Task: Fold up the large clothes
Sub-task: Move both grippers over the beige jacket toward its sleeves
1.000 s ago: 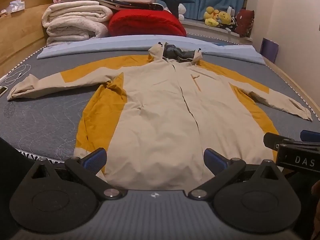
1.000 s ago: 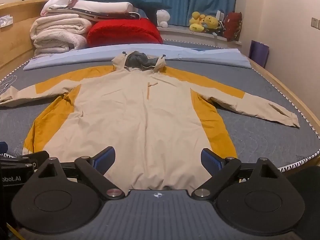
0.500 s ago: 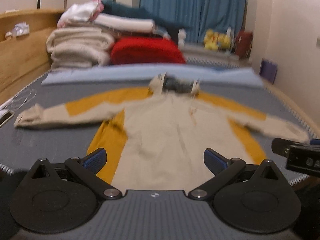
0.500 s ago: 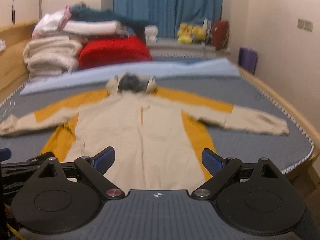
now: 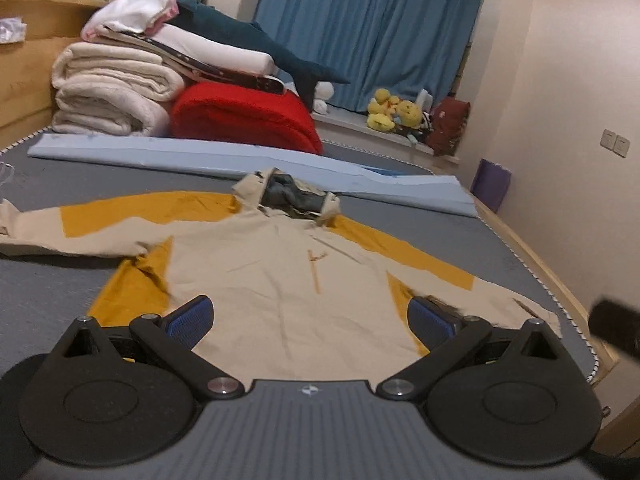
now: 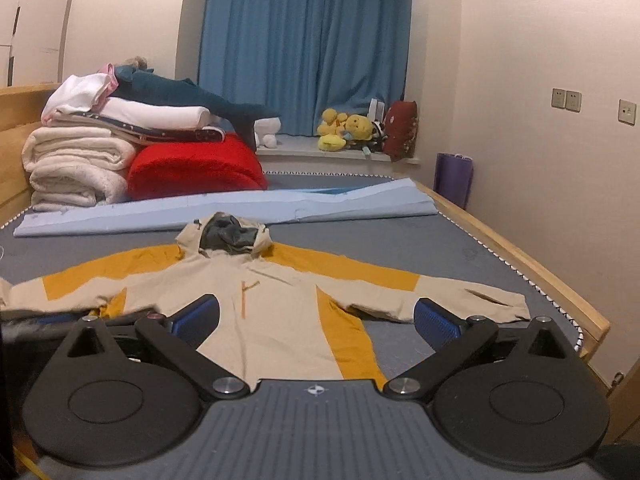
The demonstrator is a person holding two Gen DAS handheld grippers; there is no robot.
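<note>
Your right gripper has just been opening, nothing between its jaws; left gripper equally wide, empty; both now higher above the flat jacket; folding unstarted.

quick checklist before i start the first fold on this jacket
1. Jacket lies flat, front up, on the mattress: ok.
2. Both sleeves spread out to the sides: ok; the tip of the sleeve on the picture's left runs out of frame, cannot tell.
3. Left gripper open, nothing between its fingers: ok.
4. Right gripper open, its jaws have just been opening wider, nothing between them: ok.
5. Hood lying clear of the light blue sheet behind it: ok.
6. Hem smooth and square: cannot tell, the grippers' bodies hide it.
</note>
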